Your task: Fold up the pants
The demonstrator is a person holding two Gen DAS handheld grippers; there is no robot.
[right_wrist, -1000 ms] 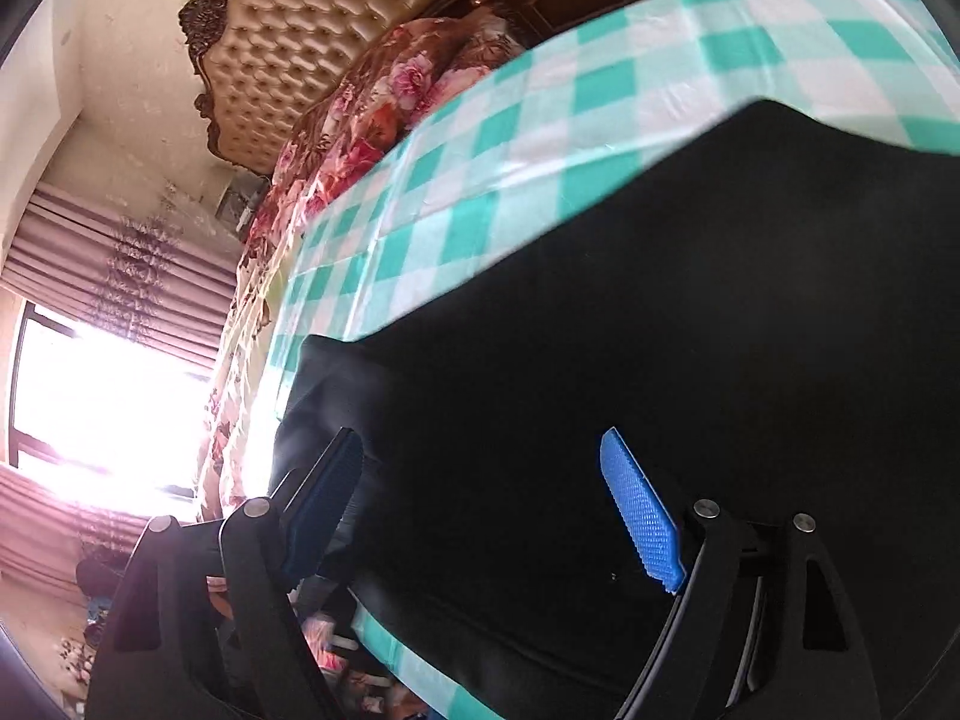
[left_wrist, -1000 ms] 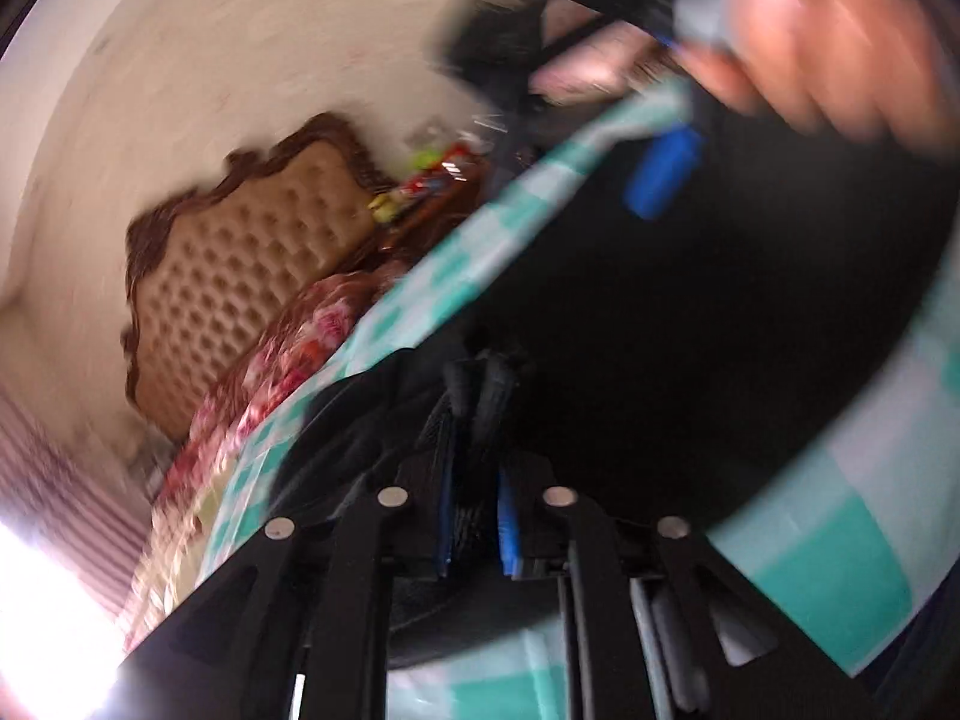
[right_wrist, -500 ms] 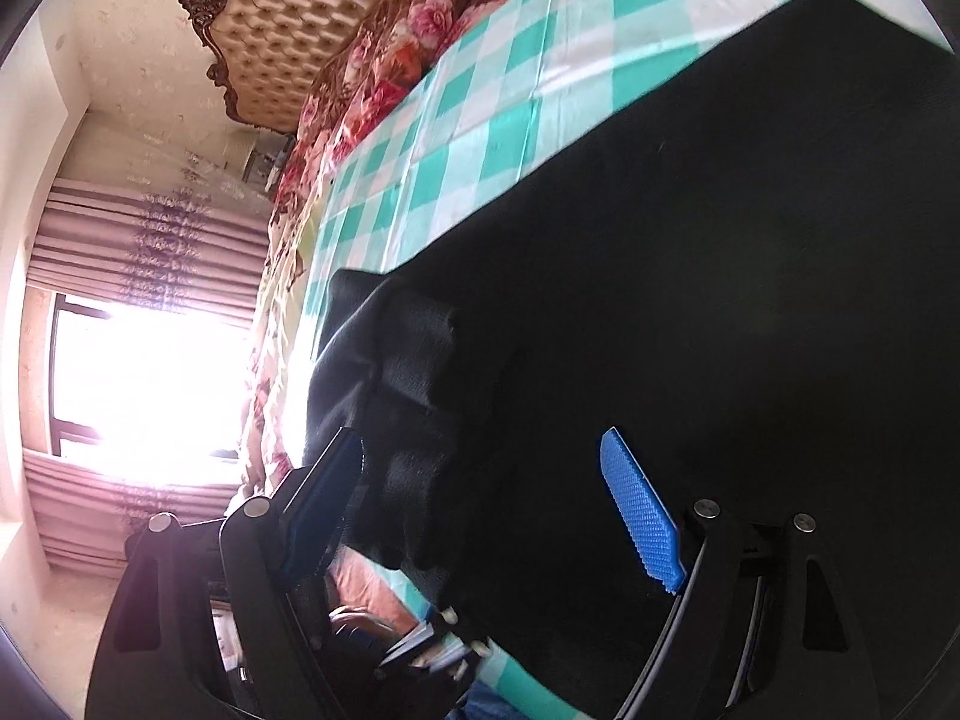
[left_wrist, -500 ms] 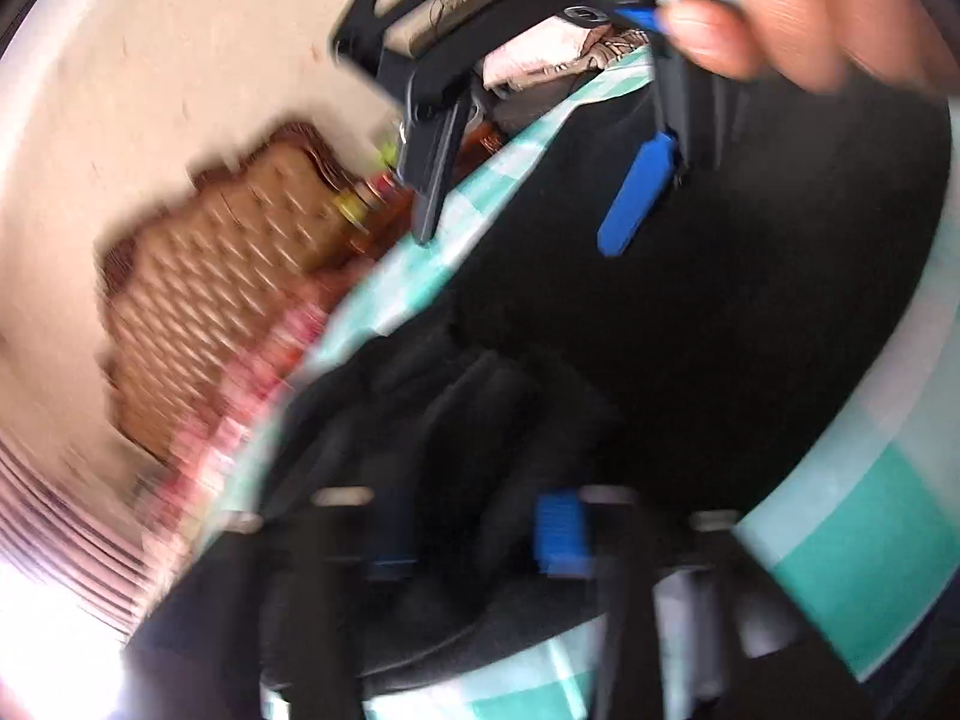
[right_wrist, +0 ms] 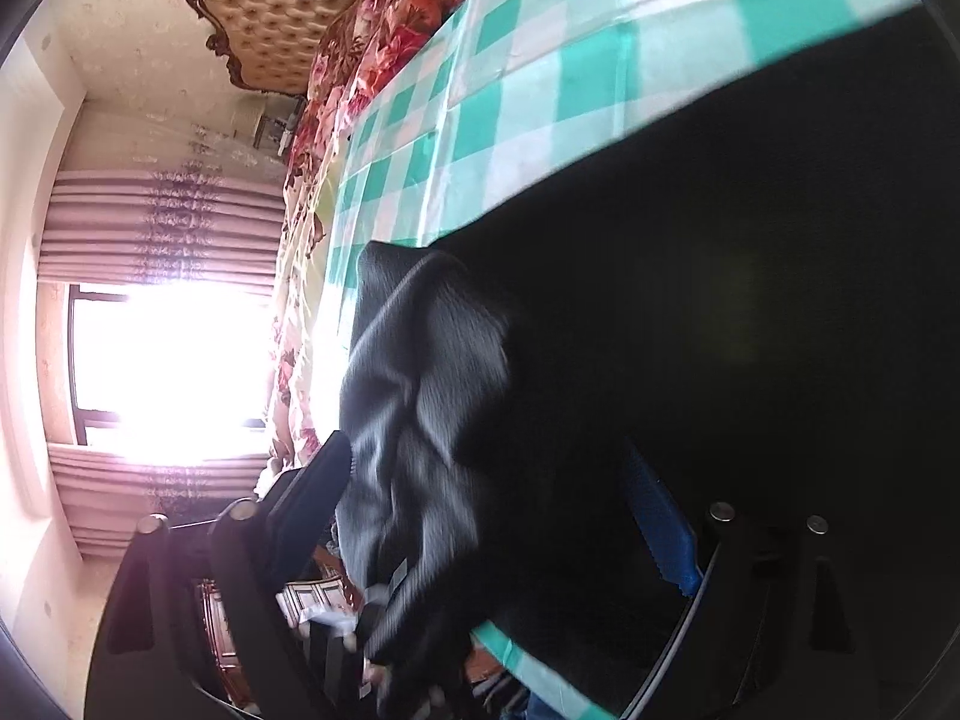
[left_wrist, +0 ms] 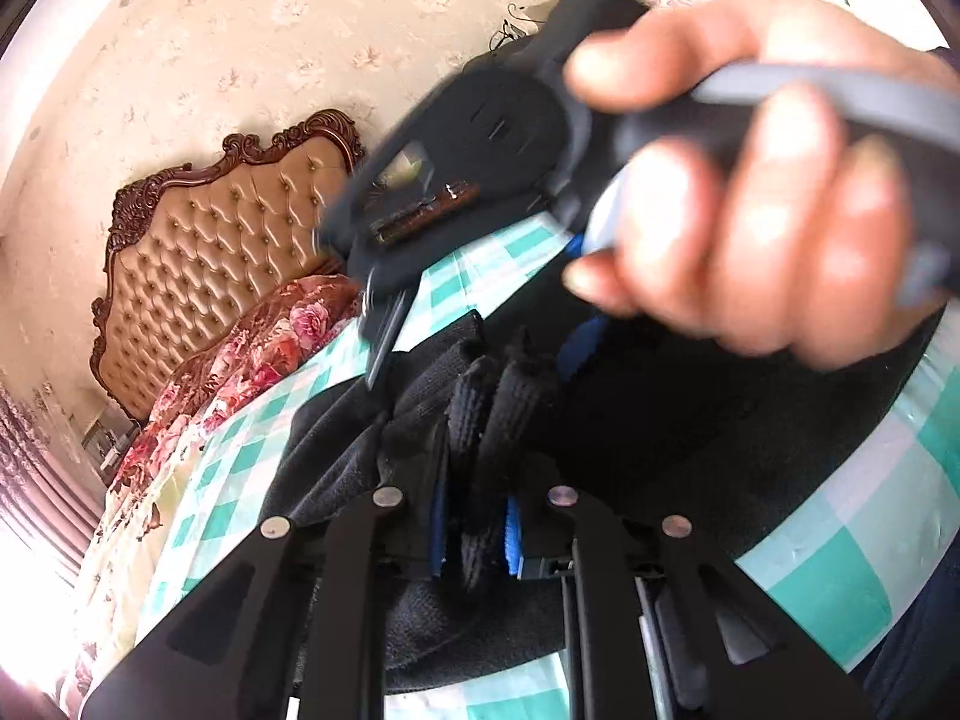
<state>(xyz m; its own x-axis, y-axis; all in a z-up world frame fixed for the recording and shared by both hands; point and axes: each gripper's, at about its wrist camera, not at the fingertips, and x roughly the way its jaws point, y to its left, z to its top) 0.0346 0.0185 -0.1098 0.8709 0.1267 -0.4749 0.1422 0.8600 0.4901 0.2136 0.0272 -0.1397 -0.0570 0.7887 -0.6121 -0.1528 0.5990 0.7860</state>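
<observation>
Left gripper (left_wrist: 474,534) clenched on bunched pants (left_wrist: 516,384) hem between its jaws. Right gripper (right_wrist: 498,516) jaws closing around raised fabric, not yet pinching. Risk: right misses a layer, so the fold skews.

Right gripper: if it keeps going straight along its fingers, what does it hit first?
Most likely the black fabric pants spread on the green-and-white checked tablecloth. A lifted fold of them already sits between the closing fingers of the right gripper. Depth is unclear in this fisheye view.
</observation>
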